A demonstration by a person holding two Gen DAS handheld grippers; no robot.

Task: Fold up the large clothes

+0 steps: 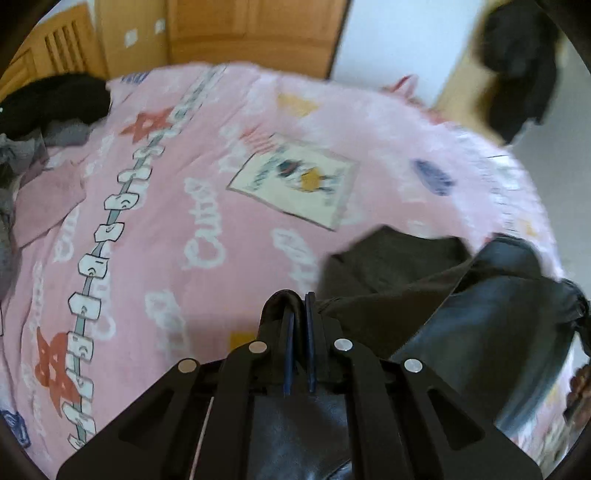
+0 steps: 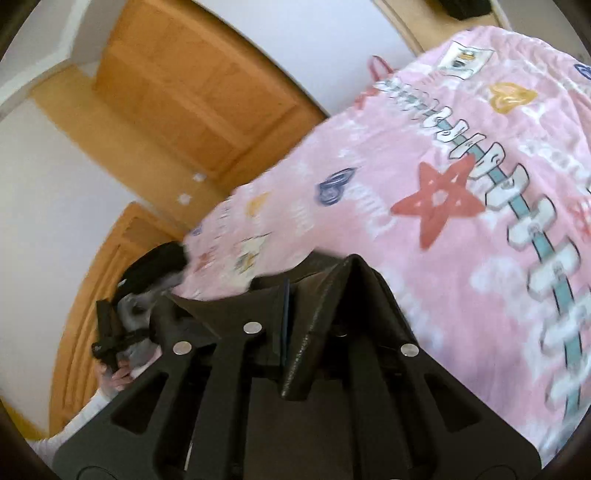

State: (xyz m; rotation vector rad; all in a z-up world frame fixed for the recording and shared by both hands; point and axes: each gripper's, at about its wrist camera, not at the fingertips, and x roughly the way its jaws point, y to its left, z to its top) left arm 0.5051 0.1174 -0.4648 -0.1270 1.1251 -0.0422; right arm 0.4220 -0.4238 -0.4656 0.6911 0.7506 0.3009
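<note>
Left wrist view
Left claw (image 1: 299,306): fingers pressed together, pinching a fold of the dark garment (image 1: 424,291); a loop of the fabric curls over the tip of the left finger.
Dark garment: lifted above the bed, spreading from the claw toward the lower right of the view, with a greyer, shinier part hanging at the right; motion blur softens its outline.
Bed (image 1: 207,192): covered by a pink printed blanket with stars, white lettering and a zip-like stripe running down its left side.
Open room: most of the blanket ahead of the claw lies bare and flat.
Edges: a pile of black and grey clothes (image 1: 44,110) sits at the far left edge of the bed; wooden cabinets (image 1: 221,29) stand behind it; a black item (image 1: 517,66) hangs in the upper right, beyond the bed.

Right wrist view
Right claw (image 2: 314,273): fingers closed tight on dark fabric (image 2: 236,295) that drapes over the left finger and off to the left.
Pose: the view is tilted, so the bed rises toward the upper right.
Other hand (image 2: 118,369): seen at lower left, wrapped around a black gripper handle, a pale sleeve below it.
Bed (image 2: 461,184): its pink blanket fills the right side, with a red star just beyond the claw.
Edges: a wooden door (image 2: 192,85) and white wall stand past the bed's left edge.
</note>
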